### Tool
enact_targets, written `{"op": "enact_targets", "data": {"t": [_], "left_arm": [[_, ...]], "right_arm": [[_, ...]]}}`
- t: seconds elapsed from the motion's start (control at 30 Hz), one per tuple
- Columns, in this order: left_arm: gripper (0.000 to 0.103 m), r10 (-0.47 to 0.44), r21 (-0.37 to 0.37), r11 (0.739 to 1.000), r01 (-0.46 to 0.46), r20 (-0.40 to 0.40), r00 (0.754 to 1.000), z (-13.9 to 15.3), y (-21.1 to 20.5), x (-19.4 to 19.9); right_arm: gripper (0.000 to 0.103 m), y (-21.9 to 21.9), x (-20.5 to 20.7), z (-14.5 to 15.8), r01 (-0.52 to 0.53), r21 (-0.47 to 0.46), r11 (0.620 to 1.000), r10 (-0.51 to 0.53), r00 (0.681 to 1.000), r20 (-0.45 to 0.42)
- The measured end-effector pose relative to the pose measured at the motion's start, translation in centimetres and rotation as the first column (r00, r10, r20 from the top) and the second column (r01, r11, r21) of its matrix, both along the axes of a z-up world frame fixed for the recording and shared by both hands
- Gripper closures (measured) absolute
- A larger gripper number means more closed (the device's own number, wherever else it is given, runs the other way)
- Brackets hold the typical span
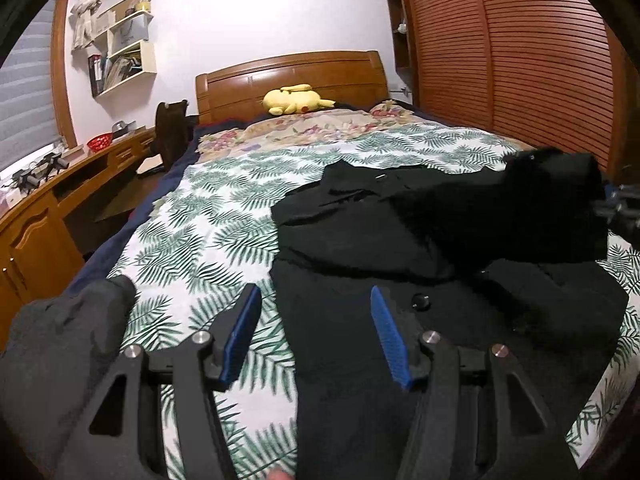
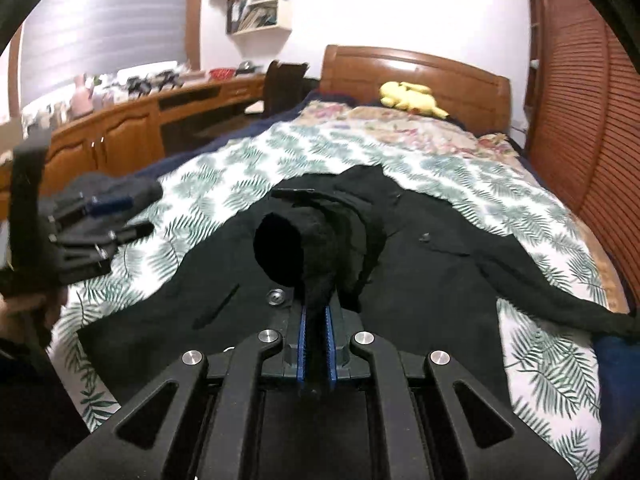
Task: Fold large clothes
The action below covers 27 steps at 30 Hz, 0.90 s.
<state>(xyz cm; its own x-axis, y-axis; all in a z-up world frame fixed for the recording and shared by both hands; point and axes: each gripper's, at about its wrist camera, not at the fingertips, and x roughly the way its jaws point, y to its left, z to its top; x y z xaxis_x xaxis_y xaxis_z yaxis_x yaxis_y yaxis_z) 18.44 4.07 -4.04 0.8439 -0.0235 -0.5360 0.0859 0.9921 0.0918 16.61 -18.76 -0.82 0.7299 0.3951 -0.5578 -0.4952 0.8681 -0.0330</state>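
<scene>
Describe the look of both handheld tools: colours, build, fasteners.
Left tool and right tool match: matte black angular linkage arms with triangular cutouts, round silver pivot bolts, and flat, ribbed blue finger pads. No cables or markings are visible.

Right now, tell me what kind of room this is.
A bedroom, most likely. A bed with a wooden headboard fills the middle, a yellow plush toy lies at its head, and a slatted wooden wardrobe stands alongside.
</scene>
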Motion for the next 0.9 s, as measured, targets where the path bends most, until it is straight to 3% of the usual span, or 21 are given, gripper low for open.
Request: {"op": "enact_targets", "data": {"t": [0.3,0.67,0.9], "left_arm": [[0.047,-0.041,0.005,0.999,0.041,0.003,0.999,0.4,-2.2,0.8],[0.047,-0.051,0.004,0.999,0.051,0.004,0.999,0.4,-3.0,1.0],[0.047,-0.065,-0.007,0.998,0.065,0.004,0.998,0.4,-4.3,1.6]], "right_arm": [[0.098,-3.2,-0.5,0.9,0.011,0.181,0.983,0.012,0.992,-0.123],[0.095,-5.6,1.0,-1.9,0.134,0.049,0.990,-0.125,0.981,-0.150],[0.077,-7.8,2.3,-4.1,0.175,0.003,0.985,-0.171,0.965,-0.199]]}}
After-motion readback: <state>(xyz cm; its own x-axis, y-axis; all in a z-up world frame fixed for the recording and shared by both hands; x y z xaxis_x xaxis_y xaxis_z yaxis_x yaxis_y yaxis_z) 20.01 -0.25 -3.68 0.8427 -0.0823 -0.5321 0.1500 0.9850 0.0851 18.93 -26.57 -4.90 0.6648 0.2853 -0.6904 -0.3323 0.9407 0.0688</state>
